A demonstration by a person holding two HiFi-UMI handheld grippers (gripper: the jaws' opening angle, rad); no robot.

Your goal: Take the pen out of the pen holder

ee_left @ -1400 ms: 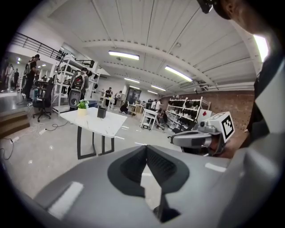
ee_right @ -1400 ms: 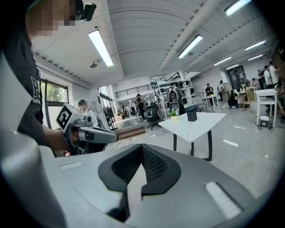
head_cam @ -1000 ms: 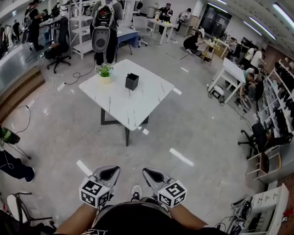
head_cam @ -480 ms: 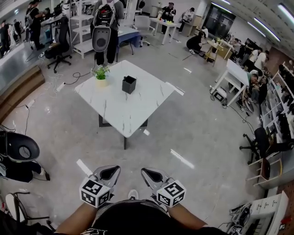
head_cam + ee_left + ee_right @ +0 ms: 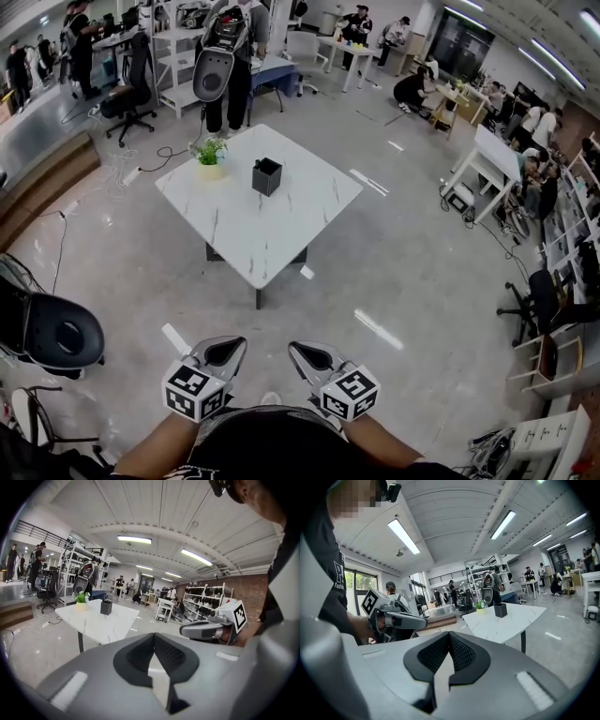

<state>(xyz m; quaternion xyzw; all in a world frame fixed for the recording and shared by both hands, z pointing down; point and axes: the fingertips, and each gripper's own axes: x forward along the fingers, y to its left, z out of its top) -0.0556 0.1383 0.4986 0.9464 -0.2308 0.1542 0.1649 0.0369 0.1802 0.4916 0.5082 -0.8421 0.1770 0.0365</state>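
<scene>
A black square pen holder (image 5: 267, 176) stands near the far side of a white marble table (image 5: 253, 230), several steps ahead of me. It also shows small in the left gripper view (image 5: 106, 607) and the right gripper view (image 5: 500, 610). No pen can be made out at this distance. My left gripper (image 5: 225, 343) and right gripper (image 5: 309, 347) are held side by side close to my body, far short of the table. Both are shut with nothing between the jaws (image 5: 153, 637) (image 5: 449, 637).
A small potted plant (image 5: 210, 153) sits on the table's left corner. A person with a backpack (image 5: 225, 56) stands just behind the table. A black office chair (image 5: 56, 333) is at my near left. Desks, shelves and people line the room's edges.
The head view has shifted a little, so the table sits slightly further right in frame and a black chair has come into view at left. Both grippers stay shut by my body.
</scene>
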